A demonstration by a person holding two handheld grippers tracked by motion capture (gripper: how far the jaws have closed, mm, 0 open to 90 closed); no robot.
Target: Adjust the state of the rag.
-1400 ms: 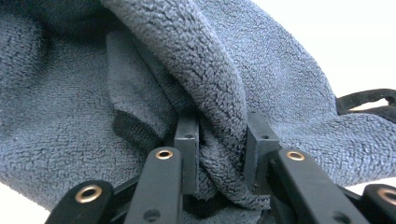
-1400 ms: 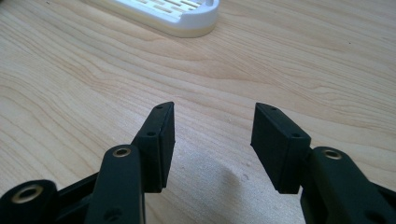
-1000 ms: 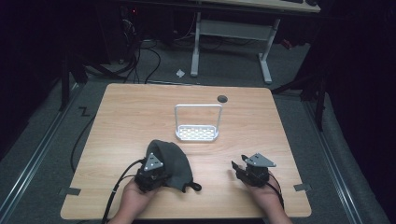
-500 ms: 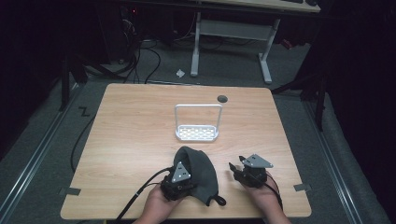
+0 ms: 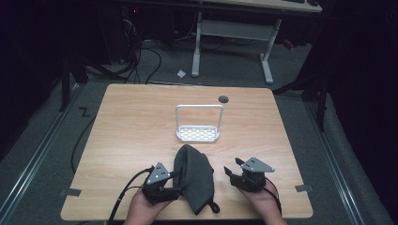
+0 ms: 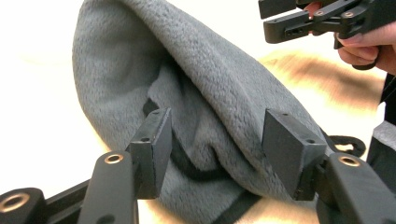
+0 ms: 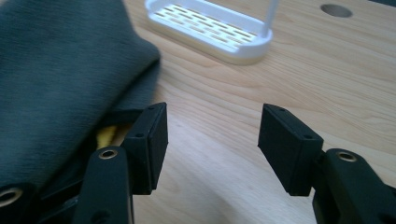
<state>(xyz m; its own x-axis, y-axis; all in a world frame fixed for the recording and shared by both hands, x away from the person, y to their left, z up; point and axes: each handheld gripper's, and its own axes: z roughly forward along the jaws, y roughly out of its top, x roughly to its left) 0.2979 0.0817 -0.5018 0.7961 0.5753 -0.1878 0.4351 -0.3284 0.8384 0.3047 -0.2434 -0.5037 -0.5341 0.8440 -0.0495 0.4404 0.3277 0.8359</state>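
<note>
The grey fleece pouch (image 5: 195,178) lies on the near part of the wooden table (image 5: 136,126), between your two hands and well short of the white rack (image 5: 198,133). Your left gripper (image 5: 171,183) sits at the pouch's left edge; its jaws have just been opening, and in the left gripper view they stand wide with the fleece (image 6: 196,93) bulging between them, the pads seemingly clear of it. So the pouch looks freshly let go, not carried. Your right gripper (image 5: 231,173) waits just beside the pouch's right edge, jaws spread with nothing but bare wood between them; they too have just been opening. In the right gripper view something yellow (image 7: 106,135) peeks from under the dark rim of the pouch. This reads as the regrasp step. Next, pick an edge for each gripper, probably the rim and the black cord loop (image 5: 213,206), and close squarely: loose fleece will slip from a shallow bite.
</note>
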